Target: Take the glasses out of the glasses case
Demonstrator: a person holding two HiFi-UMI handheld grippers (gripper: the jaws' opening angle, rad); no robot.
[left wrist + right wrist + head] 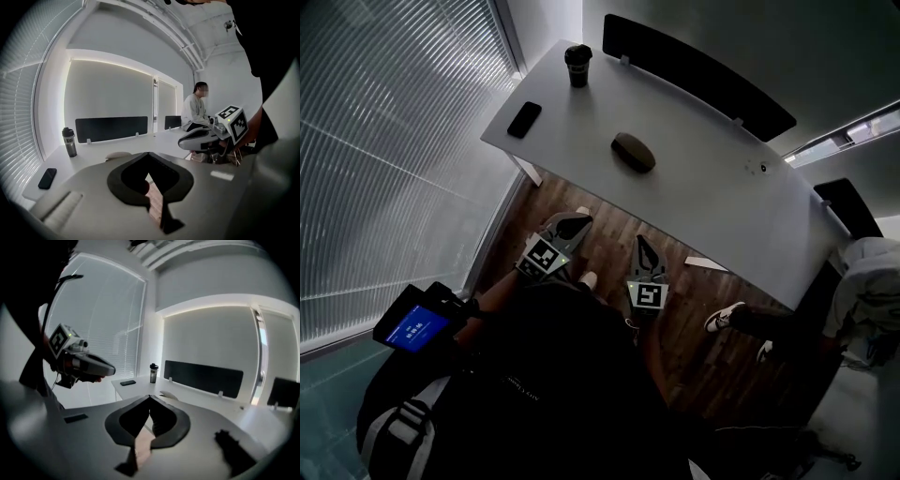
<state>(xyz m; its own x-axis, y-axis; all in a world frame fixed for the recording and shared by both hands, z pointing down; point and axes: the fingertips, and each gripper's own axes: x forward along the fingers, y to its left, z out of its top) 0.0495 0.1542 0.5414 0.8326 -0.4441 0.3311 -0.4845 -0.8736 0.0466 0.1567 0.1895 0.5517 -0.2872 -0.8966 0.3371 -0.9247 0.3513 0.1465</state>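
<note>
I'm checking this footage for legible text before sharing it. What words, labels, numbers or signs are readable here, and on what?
Nothing can be quoted.
On the tumbler: a pale label, too blurred to read.
On the blue screen: white lines, too small to read.
On the dark top: faint print, too small to read.
On the left marker cube and right marker cube: code squares, no letters.

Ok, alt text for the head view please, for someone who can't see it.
Seen from above, a closed dark glasses case lies in the middle of a white table; the left claw and right claw, both shut and empty, are short of its near edge, above wood floor. A black phone and a tumbler sit near the far left corner.
</note>
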